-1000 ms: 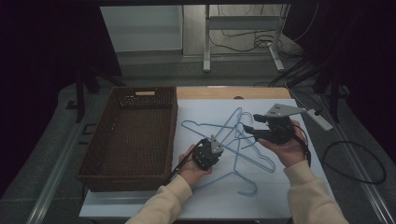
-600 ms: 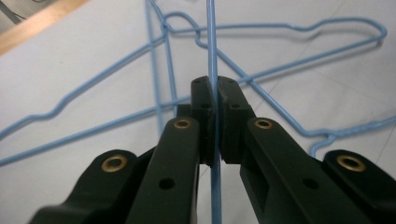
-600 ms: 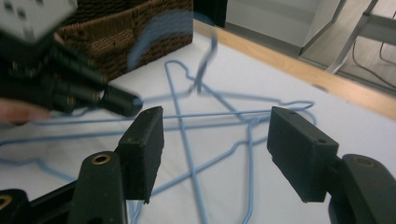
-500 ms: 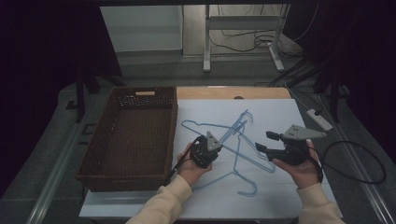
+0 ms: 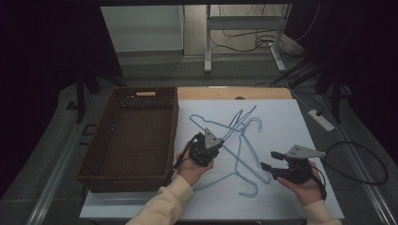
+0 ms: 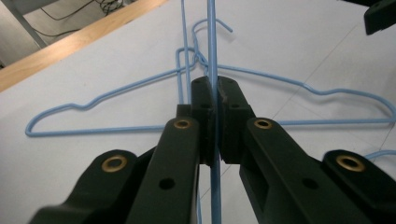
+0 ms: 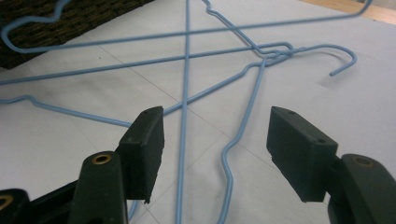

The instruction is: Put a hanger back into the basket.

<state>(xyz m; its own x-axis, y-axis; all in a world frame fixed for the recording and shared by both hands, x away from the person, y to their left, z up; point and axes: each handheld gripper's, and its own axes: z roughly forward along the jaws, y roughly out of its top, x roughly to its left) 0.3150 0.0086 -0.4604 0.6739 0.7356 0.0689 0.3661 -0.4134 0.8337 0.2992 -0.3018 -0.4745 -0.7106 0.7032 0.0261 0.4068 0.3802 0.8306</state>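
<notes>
Several thin blue wire hangers (image 5: 234, 140) — tangled, overlapping.

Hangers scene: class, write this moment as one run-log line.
left gripper: shut on blue hanger | right gripper: open, above hangers | basket: left of sheet

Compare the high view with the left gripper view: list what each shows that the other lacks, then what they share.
High view alone: the brown basket left of the white sheet, both sleeved forearms, and the right gripper with its jaws apart over the sheet.

Left gripper view alone: a close look at the left gripper, its jaws shut on one blue wire of a hanger.

Shared: the tangled blue hangers, the sheet, and the table's wooden edge.
</notes>
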